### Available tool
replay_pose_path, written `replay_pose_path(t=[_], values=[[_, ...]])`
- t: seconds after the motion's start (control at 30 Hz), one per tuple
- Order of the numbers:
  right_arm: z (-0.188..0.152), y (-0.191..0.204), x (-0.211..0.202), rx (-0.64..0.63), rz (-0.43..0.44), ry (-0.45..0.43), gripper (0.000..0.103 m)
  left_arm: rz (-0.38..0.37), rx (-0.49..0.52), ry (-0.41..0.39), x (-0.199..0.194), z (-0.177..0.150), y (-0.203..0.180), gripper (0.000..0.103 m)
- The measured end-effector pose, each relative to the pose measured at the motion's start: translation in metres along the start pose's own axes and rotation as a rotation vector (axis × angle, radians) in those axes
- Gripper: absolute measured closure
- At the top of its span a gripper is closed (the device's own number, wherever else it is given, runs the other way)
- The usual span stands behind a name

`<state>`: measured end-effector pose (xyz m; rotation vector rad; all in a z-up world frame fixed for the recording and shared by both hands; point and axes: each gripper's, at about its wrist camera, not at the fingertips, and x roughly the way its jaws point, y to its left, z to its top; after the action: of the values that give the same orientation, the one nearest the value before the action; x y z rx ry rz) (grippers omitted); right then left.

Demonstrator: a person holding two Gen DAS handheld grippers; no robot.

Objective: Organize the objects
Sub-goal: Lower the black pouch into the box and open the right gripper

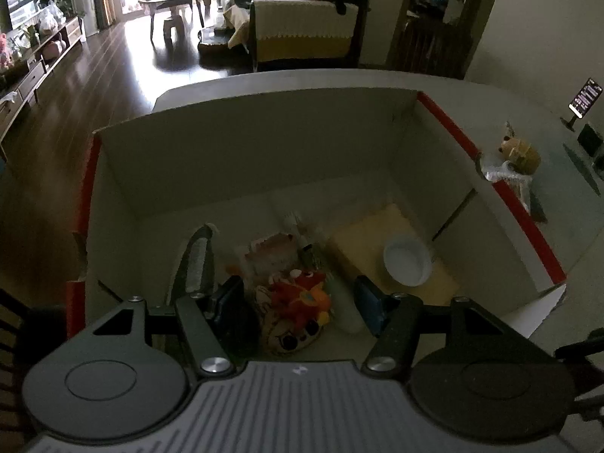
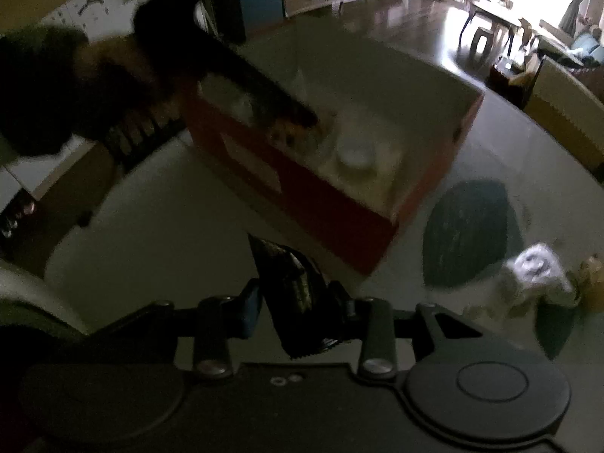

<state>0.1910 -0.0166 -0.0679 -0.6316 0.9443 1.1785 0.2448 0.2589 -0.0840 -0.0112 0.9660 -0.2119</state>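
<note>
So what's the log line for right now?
left gripper: open over red-and-orange plush toy in red cardboard box | right gripper: shut on dark patterned packet | white bowl: in box

The right gripper [image 2: 296,304] clamps a dark packet [image 2: 292,294] near the red box [image 2: 302,196], where the left gripper [image 2: 298,113] reaches in.

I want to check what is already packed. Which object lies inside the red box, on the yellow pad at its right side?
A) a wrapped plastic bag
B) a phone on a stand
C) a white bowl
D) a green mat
C: the left wrist view shows the white bowl resting on the yellow pad inside the red box.
</note>
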Motion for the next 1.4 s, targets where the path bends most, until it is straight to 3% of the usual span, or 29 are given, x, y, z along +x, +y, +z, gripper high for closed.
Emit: replay_pose_path(t=[0.3,0.6,0.97,1.4], values=[[0.06,-0.012,-0.023,0.048,-0.005,-0.113,0.074,-0.004,-0.03,-0.052,-0.018,-0.004,0.011,0.04],[0.102,-0.027,0.032,0.059,-0.09,-0.089,0.074,-0.007,-0.057,-0.09,-0.036,-0.008,0.019,0.04],[0.105,-0.027,0.073,0.075,-0.107,-0.033,0.072,-0.006,-0.08,-0.101,-0.042,-0.01,0.018,0.04],[0.078,-0.026,0.022,0.096,-0.039,-0.117,0.058,-0.011,-0.06,-0.134,-0.062,-0.008,-0.014,0.04]])
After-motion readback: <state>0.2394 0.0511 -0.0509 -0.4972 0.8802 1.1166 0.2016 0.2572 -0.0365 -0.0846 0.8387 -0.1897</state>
